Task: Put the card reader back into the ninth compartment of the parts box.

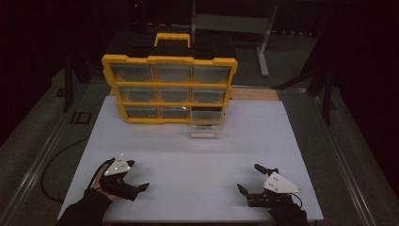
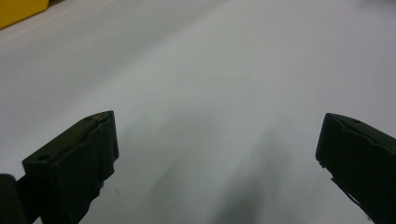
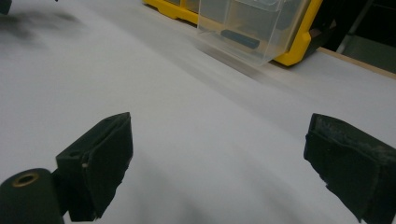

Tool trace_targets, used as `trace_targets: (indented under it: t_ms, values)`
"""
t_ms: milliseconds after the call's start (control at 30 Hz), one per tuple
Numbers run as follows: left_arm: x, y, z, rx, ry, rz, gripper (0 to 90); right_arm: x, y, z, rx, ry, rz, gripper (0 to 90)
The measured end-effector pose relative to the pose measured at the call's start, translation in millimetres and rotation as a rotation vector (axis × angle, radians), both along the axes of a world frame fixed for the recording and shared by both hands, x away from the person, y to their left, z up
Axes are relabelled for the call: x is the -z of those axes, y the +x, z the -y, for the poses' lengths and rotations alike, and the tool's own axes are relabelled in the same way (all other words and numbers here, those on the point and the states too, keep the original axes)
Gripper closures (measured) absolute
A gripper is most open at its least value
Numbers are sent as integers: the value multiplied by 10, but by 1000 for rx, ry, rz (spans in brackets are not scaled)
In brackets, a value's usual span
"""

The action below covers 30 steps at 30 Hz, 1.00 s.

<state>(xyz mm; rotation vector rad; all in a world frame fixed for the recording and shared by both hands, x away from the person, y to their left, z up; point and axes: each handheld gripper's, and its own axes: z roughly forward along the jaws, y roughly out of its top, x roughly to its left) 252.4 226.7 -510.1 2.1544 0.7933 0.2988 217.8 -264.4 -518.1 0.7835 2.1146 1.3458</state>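
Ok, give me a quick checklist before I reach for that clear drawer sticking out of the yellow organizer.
1. Left gripper open, holding nothing: ok.
2. Right gripper open, holding nothing: ok.
3. Clear drawer pulled out of the organizer bottom right slot: ok.
4. White table bare between the grippers and the drawer: ok.
5. Dark item lies inside the drawer: ok; what it is: cannot tell.
6. Drawer fully free of its slot: cannot tell.

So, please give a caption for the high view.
Open left tongs and right tongs face a yellow plastic drawer organiser.
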Motion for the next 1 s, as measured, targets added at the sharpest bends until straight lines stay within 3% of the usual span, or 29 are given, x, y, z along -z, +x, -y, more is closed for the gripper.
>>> trace_targets:
  t_ms: [333, 700, 1000]
  values:
    - [64, -74, -67, -48, -6, 30, 3, -1, -3, -3, -3, -2, 4, 83]
    - [76, -82, -31, -95, 48, 86, 4, -3, -5, -5, -9, -7, 7, 82]
    - [97, -74, -40, -108, 42, 91, 4, -1, -7, -9, -9, -9, 3, 82]
